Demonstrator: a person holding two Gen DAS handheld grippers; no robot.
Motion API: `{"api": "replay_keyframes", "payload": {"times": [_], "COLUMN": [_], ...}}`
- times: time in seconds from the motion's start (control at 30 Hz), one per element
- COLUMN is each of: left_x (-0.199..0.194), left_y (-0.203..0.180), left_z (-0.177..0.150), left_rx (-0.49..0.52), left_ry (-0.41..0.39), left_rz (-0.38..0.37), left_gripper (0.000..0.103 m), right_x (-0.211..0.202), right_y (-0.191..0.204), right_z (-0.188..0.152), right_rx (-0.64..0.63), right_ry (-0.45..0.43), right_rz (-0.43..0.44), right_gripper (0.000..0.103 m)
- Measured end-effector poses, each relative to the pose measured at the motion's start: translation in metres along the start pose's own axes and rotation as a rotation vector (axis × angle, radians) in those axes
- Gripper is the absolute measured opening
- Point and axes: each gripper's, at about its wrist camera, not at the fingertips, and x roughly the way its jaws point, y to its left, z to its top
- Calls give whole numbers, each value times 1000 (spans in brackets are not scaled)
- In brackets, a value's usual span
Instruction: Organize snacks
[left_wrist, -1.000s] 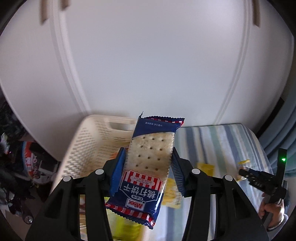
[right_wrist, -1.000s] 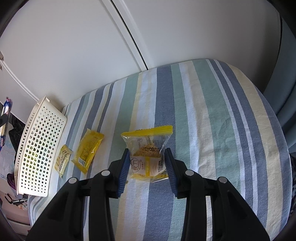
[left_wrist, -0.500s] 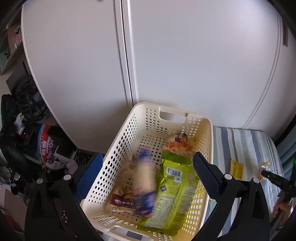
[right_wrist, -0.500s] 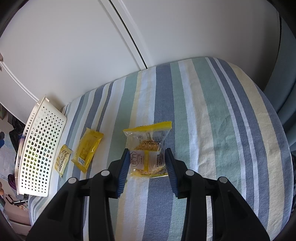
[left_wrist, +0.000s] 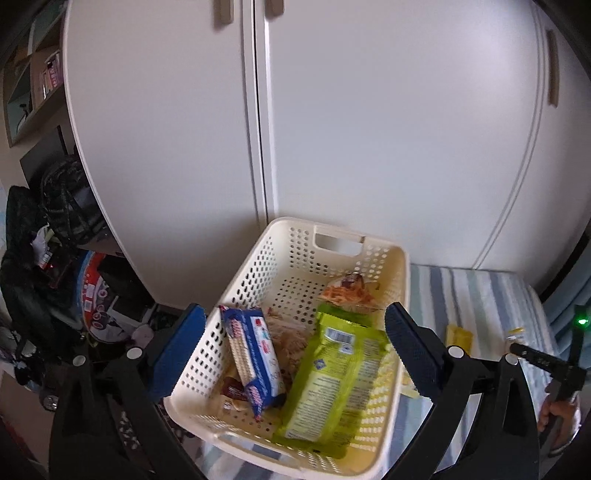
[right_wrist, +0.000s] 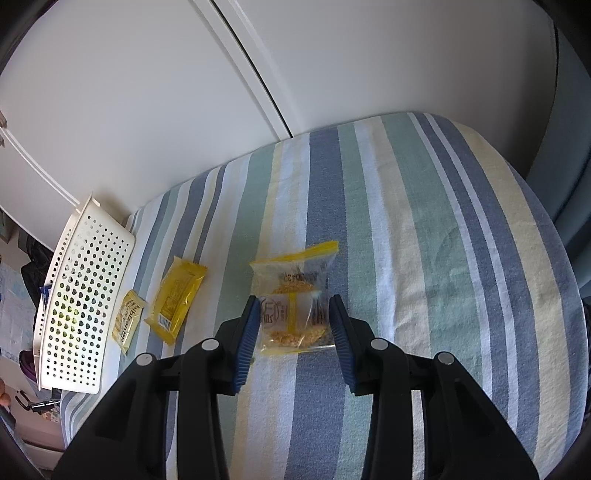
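Left wrist view: the left gripper (left_wrist: 293, 350) hangs spread wide and empty above the cream perforated plastic basket (left_wrist: 397, 266), where the blue cracker packet (left_wrist: 253, 356) lies beside a green snack bag (left_wrist: 332, 380).

Right wrist view: the right gripper (right_wrist: 293, 325) straddles a clear yellow-edged snack pouch (right_wrist: 293, 295) on the striped cloth (right_wrist: 424, 258), pads at its sides; whether it's clenched, I cannot tell.

White wardrobe doors (left_wrist: 369, 129) (closed), striped bedcover (right_wrist: 406, 221)

Right wrist view: small yellow sachet (right_wrist: 127, 321), lying on the striped cloth (right_wrist: 406, 221) just beside the basket wall (right_wrist: 79, 302), carries dark lettering that reads roughly "bibizan", not certain. Print on the clear yellow-banded packet (right_wrist: 293, 295) and the barcode label on the green bag (left_wrist: 334, 373) in the left wrist view are too small or blurred to read.
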Motion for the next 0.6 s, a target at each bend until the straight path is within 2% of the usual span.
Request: {"api": "replay_keyframes", "payload": {"times": [0.23, 0.3, 0.6], "left_x": [-25, -32, -61], "left_y": [4, 8, 13], "left_z": [-22, -30, -48], "left_rx": [-37, -49, -7], "left_ry": [-33, -40, -90], "left_rz": [-16, -25, -5], "left_gripper": [99, 99, 100], "right_x": [-1, -1, 15], "right_y": [3, 3, 36], "right_z": [0, 2, 4], "right_rx": [-6, 4, -106], "right_ry": [1, -3, 31], "right_rz": [-11, -16, -142], "right_gripper": [42, 63, 63]}}
